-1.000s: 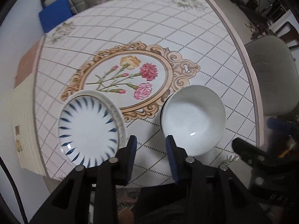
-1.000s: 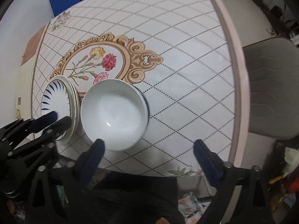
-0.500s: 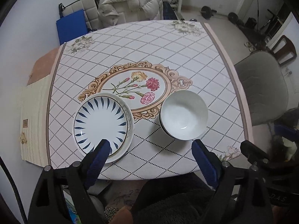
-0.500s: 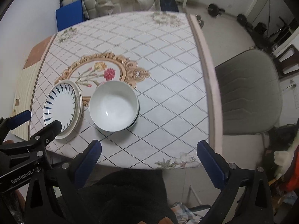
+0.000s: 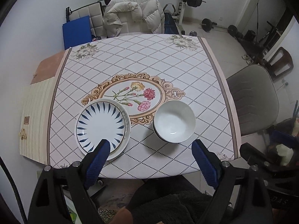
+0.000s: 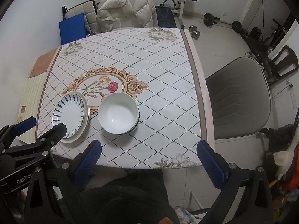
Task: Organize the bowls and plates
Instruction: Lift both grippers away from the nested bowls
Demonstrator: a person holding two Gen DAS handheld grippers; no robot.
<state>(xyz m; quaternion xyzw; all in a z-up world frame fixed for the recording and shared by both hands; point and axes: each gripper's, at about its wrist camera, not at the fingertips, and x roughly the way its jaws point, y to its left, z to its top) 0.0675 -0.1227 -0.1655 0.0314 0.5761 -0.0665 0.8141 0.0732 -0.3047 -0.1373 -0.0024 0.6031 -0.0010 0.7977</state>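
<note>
A white plate with blue leaf marks [image 5: 101, 124] lies stacked on another plate at the table's near left; it also shows in the right wrist view [image 6: 71, 113]. White bowls [image 5: 174, 121] are nested to its right, also in the right wrist view [image 6: 118, 113]. My left gripper [image 5: 149, 151] is open and empty, held high above the near table edge. My right gripper [image 6: 149, 151] is open and empty, also high above the near edge. The left gripper [image 6: 28, 130] shows at the left of the right wrist view.
The table [image 5: 142, 59] has a tiled cloth with a flower medallion [image 5: 133, 94]. A grey chair [image 5: 256, 100] stands at the right. A chair with a cream jacket [image 5: 132, 13] is behind. Gym weights [image 5: 207, 23] lie on the floor.
Both grippers have pulled up and back from the table. The left gripper has opened wide. The plates and bowls have stayed in place.
</note>
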